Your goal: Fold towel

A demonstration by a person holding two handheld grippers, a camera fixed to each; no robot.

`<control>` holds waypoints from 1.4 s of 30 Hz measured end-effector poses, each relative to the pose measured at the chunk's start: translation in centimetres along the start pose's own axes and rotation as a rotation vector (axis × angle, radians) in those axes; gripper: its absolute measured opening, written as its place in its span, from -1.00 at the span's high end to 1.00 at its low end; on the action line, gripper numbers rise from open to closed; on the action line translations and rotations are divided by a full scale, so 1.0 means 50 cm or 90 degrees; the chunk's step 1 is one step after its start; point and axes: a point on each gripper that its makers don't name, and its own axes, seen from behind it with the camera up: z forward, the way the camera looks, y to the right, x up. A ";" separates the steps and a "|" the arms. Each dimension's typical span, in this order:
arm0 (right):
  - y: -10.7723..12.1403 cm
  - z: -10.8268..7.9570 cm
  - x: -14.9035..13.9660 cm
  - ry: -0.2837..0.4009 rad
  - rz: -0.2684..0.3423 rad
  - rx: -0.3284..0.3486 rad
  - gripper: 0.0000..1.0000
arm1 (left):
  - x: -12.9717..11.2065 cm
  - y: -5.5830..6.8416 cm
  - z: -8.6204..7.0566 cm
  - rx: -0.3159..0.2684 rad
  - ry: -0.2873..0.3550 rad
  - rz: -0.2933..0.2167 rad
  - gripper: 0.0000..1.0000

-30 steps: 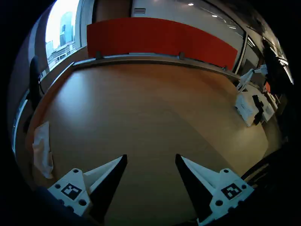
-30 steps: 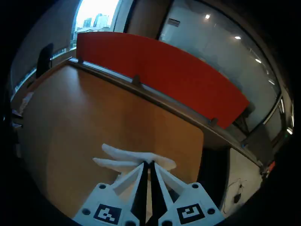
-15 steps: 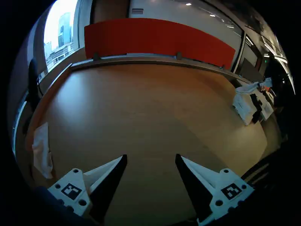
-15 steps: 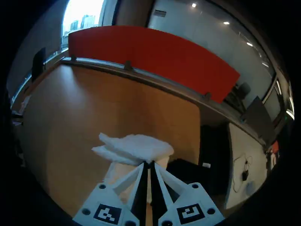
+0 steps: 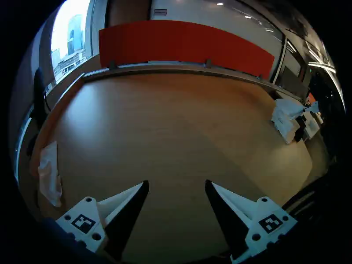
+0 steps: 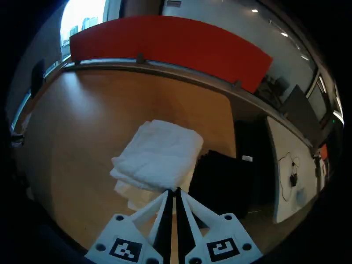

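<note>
Right gripper (image 6: 174,191) was pinched nearly closed on the near edge of the folded white towel (image 6: 158,152), frame centre, atop a towel stack (image 6: 131,197); left gripper (image 5: 176,182) gaped wide, empty; folding judged done, release outstanding.

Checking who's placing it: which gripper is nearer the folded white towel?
Right. The right gripper, fingers closed, meets the folded towel at its near edge; the left gripper hangs open far across the table.
</note>
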 end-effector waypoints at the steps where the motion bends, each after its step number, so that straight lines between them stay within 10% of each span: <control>1: 0.001 0.002 -0.004 -0.003 0.001 0.000 0.91 | -0.001 0.000 -0.001 0.000 0.000 0.000 -0.90; 42: 0.050 0.059 -0.060 -0.060 0.026 -0.048 0.91 | -0.019 -0.010 -0.007 0.009 -0.011 0.001 -0.90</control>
